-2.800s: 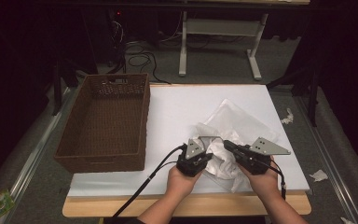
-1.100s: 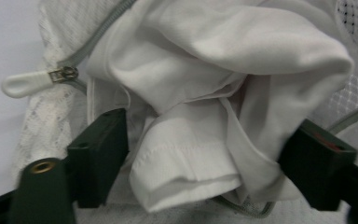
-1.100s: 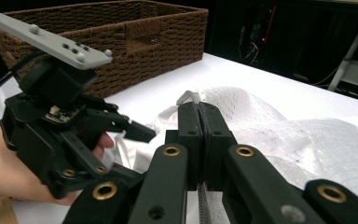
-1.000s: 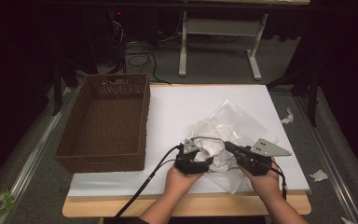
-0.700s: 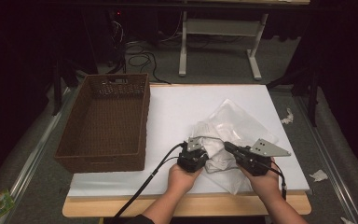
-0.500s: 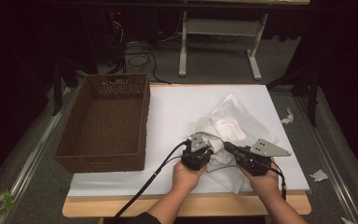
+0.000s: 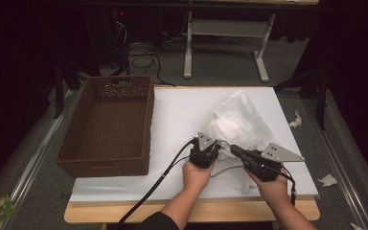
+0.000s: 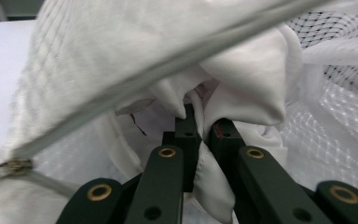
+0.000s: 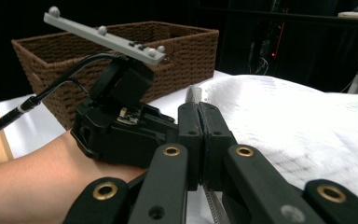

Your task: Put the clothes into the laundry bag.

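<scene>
Both grippers: black bodies, black jaws with brass-rimmed screw holes, grey triangular top plates, black trailing cables. Left gripper (image 7: 206, 149), right gripper (image 7: 235, 151).

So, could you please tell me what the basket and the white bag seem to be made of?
The basket looks like dark brown woven wicker or rattan, matte: its walls show a tight weave. The white bag seems thin synthetic mesh, semi-sheer, with a net pattern and a zip; the white cloth inside looks like soft woven fabric.

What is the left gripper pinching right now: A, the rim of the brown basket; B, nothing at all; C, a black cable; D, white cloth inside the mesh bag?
D: in the left gripper view, the left gripper is closed on a fold of white cloth under the mesh bag.
</scene>
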Demonstrator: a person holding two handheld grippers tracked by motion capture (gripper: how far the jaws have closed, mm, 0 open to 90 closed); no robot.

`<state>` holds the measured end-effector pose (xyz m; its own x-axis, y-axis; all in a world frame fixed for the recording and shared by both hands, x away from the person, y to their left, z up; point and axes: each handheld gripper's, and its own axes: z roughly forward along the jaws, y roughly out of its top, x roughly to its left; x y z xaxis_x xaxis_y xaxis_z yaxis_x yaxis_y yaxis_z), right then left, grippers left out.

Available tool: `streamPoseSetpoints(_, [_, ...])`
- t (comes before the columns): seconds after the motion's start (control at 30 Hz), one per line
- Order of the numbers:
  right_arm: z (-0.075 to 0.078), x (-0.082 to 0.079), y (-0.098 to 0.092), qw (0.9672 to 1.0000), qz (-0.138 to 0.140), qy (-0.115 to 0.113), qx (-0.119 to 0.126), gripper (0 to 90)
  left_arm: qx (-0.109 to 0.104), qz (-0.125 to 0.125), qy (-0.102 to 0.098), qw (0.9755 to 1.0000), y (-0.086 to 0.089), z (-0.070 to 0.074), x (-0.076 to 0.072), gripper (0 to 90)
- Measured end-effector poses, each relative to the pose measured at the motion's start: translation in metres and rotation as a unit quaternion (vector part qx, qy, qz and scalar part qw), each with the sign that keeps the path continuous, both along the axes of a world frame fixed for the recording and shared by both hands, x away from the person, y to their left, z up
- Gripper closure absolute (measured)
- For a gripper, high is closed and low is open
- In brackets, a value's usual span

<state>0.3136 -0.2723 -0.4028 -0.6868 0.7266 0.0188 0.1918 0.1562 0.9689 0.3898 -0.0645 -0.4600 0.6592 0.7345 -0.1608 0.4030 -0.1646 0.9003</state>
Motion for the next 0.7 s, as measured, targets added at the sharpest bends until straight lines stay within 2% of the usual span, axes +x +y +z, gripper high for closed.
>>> streamPoseSetpoints(0.1, [0.002, -0.001, 0.0, 1.0, 0.0, -0.003, 0.003, 89.5, 0.004, 0.029, -0.011, 0.9995, 0.018, 0.001, 0.001, 84.2])
streamPoseSetpoints(0.17, [0.003, -0.002, 0.001, 1.0, 0.002, -0.005, 0.004, 89.4, 0.003, 0.039, -0.013, 0.9992, 0.022, 0.002, 0.002, 84.3])
streamPoseSetpoints(0.37, [0.004, -0.002, 0.007, 1.0, 0.006, -0.007, 0.002, 89.5, -0.014, 0.014, -0.02, 0.9996, 0.002, 0.005, -0.005, 84.1])
streamPoseSetpoints(0.43, [0.003, -0.002, 0.007, 1.0, 0.006, -0.004, 0.001, 89.5, -0.036, -0.005, -0.026, 0.999, -0.011, 0.005, -0.01, 84.0])
streamPoseSetpoints(0.5, [0.002, -0.001, 0.006, 1.0, 0.007, -0.003, 0.005, 89.5, -0.035, -0.015, -0.031, 0.9988, -0.019, 0.005, -0.013, 84.0])
streamPoseSetpoints(0.6, [0.0, 0.0, 0.003, 1.0, 0.006, -0.002, 0.007, 89.5, -0.036, -0.004, -0.023, 0.9991, -0.024, -0.001, -0.006, 83.9])
streamPoseSetpoints(0.7, [0.001, -0.001, 0.001, 0.9999, 0.005, 0.0, 0.012, 89.5, -0.025, 0.009, -0.014, 0.9996, -0.024, -0.007, 0.004, 83.8])
